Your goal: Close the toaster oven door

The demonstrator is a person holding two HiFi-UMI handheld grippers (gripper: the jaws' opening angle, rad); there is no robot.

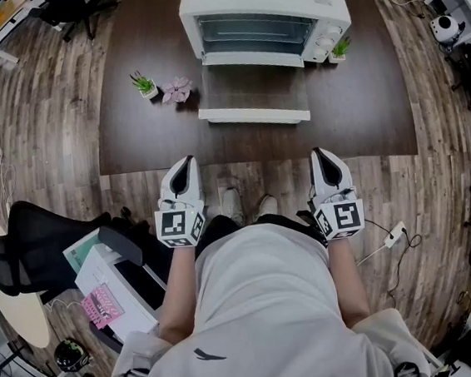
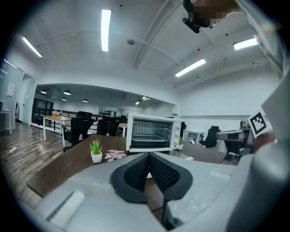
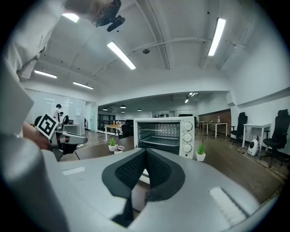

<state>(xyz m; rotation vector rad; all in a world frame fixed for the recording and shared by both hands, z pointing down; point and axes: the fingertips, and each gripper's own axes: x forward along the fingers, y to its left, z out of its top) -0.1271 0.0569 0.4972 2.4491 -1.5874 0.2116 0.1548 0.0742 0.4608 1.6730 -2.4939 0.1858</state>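
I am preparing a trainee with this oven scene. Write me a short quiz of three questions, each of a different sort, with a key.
1. Choose one. The oven door is: A shut; B open, folded down flat; C missing.
2. True or false: the left gripper and the right gripper are both shut and hold nothing.
3. Fill in: ___ small plants stand on the table.

Key
1. B.
2. True.
3. Three: a green plant and a pink plant left of the oven, and a second green plant at its right.
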